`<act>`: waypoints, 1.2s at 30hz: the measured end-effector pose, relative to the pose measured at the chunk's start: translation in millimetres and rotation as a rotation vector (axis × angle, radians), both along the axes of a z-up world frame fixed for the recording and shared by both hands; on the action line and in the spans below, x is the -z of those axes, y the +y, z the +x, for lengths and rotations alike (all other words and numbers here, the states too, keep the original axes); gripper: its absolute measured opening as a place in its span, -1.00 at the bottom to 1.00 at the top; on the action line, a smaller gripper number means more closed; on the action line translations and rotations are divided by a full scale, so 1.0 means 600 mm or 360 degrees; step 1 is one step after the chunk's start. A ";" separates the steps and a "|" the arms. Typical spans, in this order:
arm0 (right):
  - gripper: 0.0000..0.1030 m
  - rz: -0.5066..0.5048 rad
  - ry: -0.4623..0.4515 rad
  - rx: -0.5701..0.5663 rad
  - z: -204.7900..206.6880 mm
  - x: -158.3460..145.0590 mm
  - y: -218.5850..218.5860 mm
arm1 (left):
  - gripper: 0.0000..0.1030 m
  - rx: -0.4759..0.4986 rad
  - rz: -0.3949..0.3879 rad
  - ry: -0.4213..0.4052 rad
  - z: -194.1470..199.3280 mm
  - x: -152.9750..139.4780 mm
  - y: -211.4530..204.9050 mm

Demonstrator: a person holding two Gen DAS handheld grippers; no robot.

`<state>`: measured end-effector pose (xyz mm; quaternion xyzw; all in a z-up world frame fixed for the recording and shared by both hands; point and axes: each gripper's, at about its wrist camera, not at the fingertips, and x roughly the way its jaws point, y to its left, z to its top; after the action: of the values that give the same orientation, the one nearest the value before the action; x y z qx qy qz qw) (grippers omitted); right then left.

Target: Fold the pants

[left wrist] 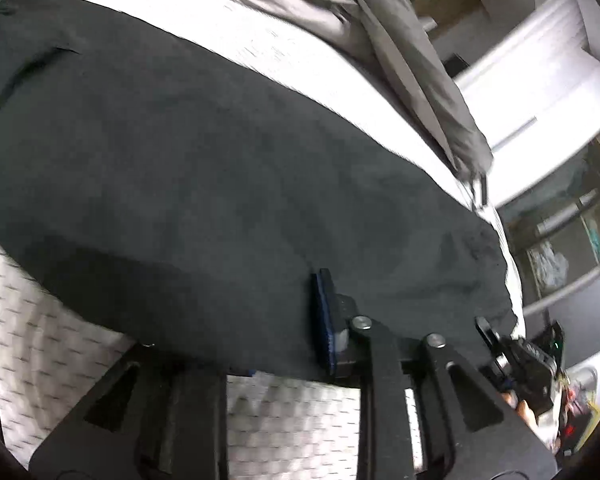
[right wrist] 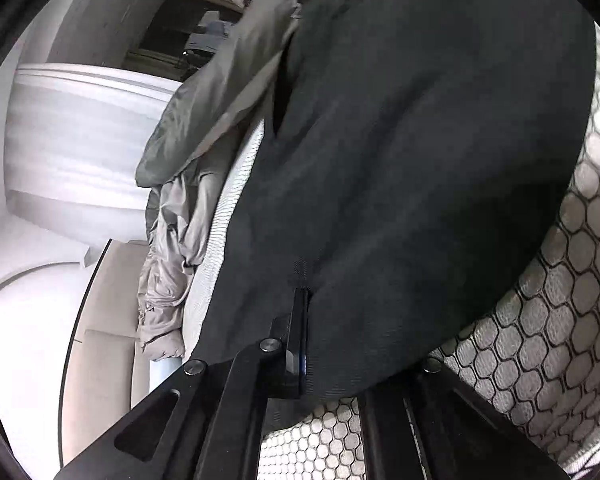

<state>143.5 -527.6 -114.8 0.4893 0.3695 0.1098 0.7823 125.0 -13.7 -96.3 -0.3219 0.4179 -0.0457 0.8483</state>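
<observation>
The dark grey pants lie stretched across the white mattress. A pocket slit shows at their far left. My left gripper is shut on the pants' near edge; only its right finger shows, the other is under the cloth. My right gripper shows in this view at the far right, at the pants' end. In the right wrist view the pants fill the middle, and my right gripper is shut on their edge, with one finger showing.
A crumpled grey duvet lies along the far side of the bed, also in the right wrist view. The mattress side has a hexagon pattern. White wardrobe doors and shelving stand beyond the bed.
</observation>
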 end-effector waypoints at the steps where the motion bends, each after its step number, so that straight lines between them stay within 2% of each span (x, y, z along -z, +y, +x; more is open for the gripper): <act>1: -0.95 0.0004 0.0003 -0.0001 0.004 0.001 0.006 | -0.51 -0.0020 -0.0026 0.0006 -0.002 0.001 0.011; 3: -0.95 0.0040 0.0016 0.0006 -0.002 0.014 0.001 | -0.50 -0.0077 -0.0039 0.0014 -0.003 0.000 0.038; 5: -0.95 0.0047 0.0023 0.0005 -0.008 0.022 -0.017 | -0.53 -0.0216 0.0077 0.0002 -0.007 -0.003 0.067; 6: -0.95 0.0042 0.0023 0.0005 -0.014 0.020 -0.022 | -0.76 -0.0268 0.0096 0.0012 -0.010 -0.001 0.082; 8: -0.95 0.0021 0.0023 0.0000 -0.011 0.020 -0.024 | -0.82 -0.0270 0.0041 0.0002 -0.012 -0.004 0.098; 10: -0.95 0.0029 0.0026 0.0001 -0.008 0.022 -0.023 | -0.81 -0.0252 0.0072 -0.0077 -0.019 -0.026 0.104; 12: -0.95 0.0047 0.0026 0.0001 -0.004 0.024 -0.024 | -0.67 -0.0250 0.0130 -0.0105 -0.021 -0.034 0.112; 14: -0.95 0.0035 0.0023 -0.0005 -0.005 0.025 -0.026 | -0.36 -0.0293 0.0180 0.0028 -0.011 -0.015 0.126; 15: -0.95 0.0029 0.0022 -0.0006 -0.004 0.025 -0.025 | -0.40 -0.0316 0.0125 0.0071 -0.008 0.002 0.141; 16: -0.95 0.0029 0.0024 -0.0006 -0.003 0.025 -0.025 | -0.49 -0.0346 0.0064 0.0056 -0.011 0.012 0.157; 18: -0.95 0.0036 0.0025 -0.0005 -0.002 0.023 -0.025 | -0.69 -0.0372 0.0159 0.0033 -0.015 0.000 0.163; 20: -0.95 0.0035 0.0025 -0.0004 -0.001 0.024 -0.025 | -0.69 -0.0412 0.0219 -0.0019 -0.025 -0.019 0.163; 22: -0.95 0.0033 0.0023 -0.0006 -0.001 0.023 -0.026 | -0.69 -0.0414 0.0179 0.0000 -0.027 -0.020 0.176; 25: -0.95 0.0037 0.0025 -0.0005 -0.001 0.024 -0.026 | -0.69 -0.0460 0.0052 0.0074 -0.034 0.001 0.205; 30: -0.95 0.0035 0.0027 0.0000 -0.001 0.024 -0.025 | -0.68 -0.0483 0.0136 -0.0037 -0.064 -0.029 0.224; 32: -0.95 0.0033 0.0027 0.0001 0.000 0.025 -0.025 | -0.54 -0.0518 0.0098 0.0026 -0.072 -0.017 0.246; 33: -0.95 0.0026 0.0027 0.0001 0.000 0.024 -0.025 | -0.56 -0.0555 0.0092 0.0079 -0.073 -0.003 0.260; 36: -0.95 0.0024 0.0029 0.0007 -0.006 0.024 -0.024 | -0.58 -0.0549 0.0074 0.0038 -0.095 0.005 0.284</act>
<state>139.7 -541.7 -129.2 0.4970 0.3746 0.1063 0.7755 68.2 156.5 -99.0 -0.3695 0.3675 0.1139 0.8458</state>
